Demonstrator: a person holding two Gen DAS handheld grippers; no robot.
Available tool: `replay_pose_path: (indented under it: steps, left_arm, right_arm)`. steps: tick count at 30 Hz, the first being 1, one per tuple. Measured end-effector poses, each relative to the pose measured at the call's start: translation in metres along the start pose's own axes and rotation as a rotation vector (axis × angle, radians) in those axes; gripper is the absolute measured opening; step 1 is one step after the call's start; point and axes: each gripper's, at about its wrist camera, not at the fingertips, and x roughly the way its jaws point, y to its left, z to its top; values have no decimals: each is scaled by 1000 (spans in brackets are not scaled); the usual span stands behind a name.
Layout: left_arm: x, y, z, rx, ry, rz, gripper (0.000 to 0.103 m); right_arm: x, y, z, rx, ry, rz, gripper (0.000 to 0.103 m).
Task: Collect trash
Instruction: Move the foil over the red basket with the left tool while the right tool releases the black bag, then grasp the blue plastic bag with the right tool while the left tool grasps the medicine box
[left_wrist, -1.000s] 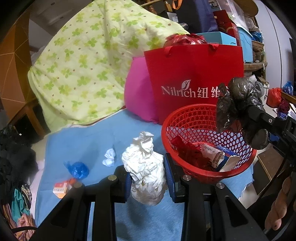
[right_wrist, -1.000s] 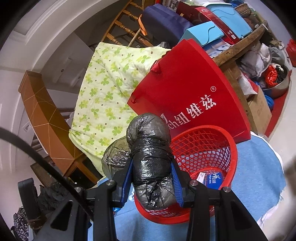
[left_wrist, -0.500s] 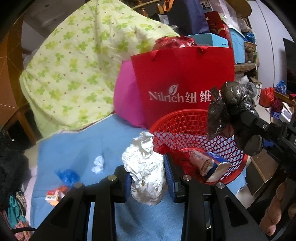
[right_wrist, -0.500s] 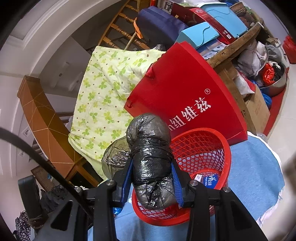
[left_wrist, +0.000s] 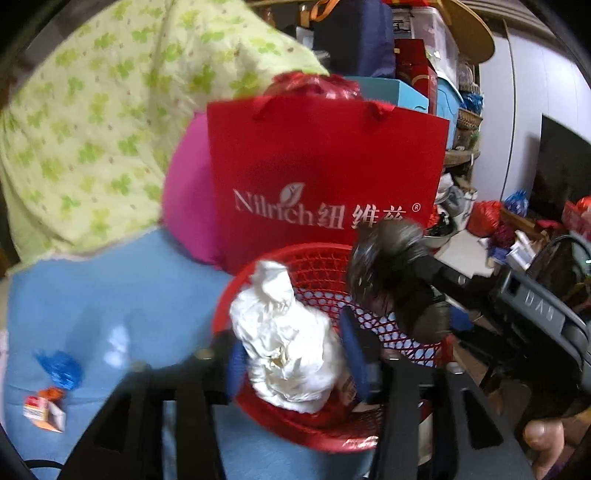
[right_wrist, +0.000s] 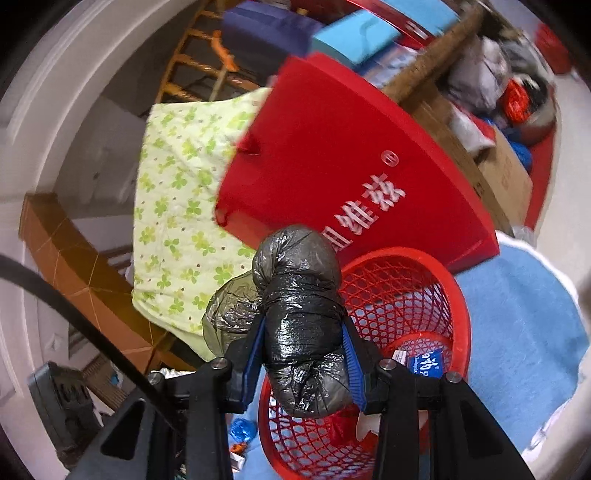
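**Both grippers loaded, held over the red basket**

Left gripper pinches a crumpled white paper wad between its blue-padded fingers; frame is motion-blurred. The wad sits at 6 o'clock in the left wrist view, over the near half of the red mesh basket. A bit of carton shows in the basket under the wad, details too blurred to read.

Right gripper is clamped on a black plastic bag bundle, fingers pressing both its sides. The bundle hangs over the basket rim on its 9 o'clock side in the right wrist view; a looser grey lobe of the bag bulges out toward 9 o'clock. In the left view the same bundle shows at 3 o'clock of the wad, over the basket's right part, with the right gripper's body behind it. A blue carton lies inside the basket.

The basket stands on a blue cloth. Directly behind it, at 12 o'clock, a red paper shopping bag stands upright; a pink cushion at its 9 o'clock, a green-patterned quilt further toward 10.

Loose trash on the cloth at 8 o'clock of the left view: blue wrapper, a small orange-white box just below it, a small white scrap nearer the basket.
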Motion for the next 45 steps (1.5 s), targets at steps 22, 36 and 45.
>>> replay_pose_path:
  steps: [22,36,45]
  left_arm:
    - [-90,154,-133,-65,76,334,65]
    - [-125,279,-189,-329,67,548,66]
    - [-98,331,-183,-486,-7,553,66]
  right_arm:
    - [27,113,-87,-608,82,150,71]
    - [126,147,-199,-717,460,137,71]
    - [170,136,-231,-660,580,59,71]
